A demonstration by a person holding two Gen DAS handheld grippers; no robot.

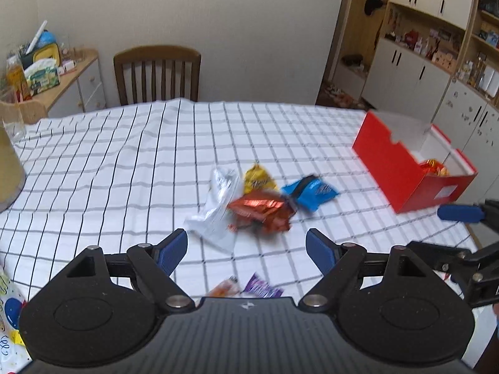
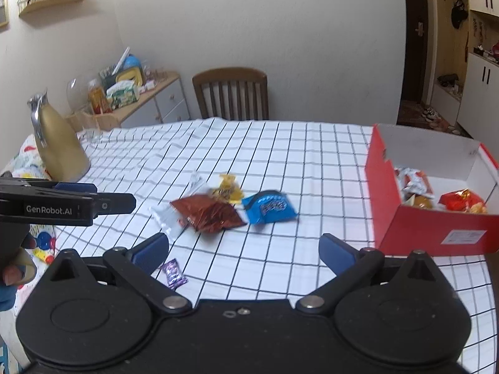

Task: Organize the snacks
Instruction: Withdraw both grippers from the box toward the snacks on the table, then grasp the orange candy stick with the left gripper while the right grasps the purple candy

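Loose snacks lie mid-table: a brown-red packet (image 1: 260,213) (image 2: 209,212), a blue packet (image 1: 310,191) (image 2: 268,207), a yellow packet (image 1: 259,180) (image 2: 227,190), a clear wrapper (image 1: 215,208) (image 2: 165,215) and a small purple candy (image 1: 262,288) (image 2: 173,272). A red box (image 1: 405,168) (image 2: 414,227) at the right holds several snacks. My left gripper (image 1: 246,251) is open and empty, just short of the pile. My right gripper (image 2: 243,251) is open and empty, above the cloth before the pile.
A checked cloth (image 2: 280,155) covers the table. A gold jug (image 2: 57,143) stands at the left edge. A wooden chair (image 1: 157,73) is behind the table. A sideboard with clutter (image 1: 46,71) stands at the left, cabinets (image 1: 436,62) at the right.
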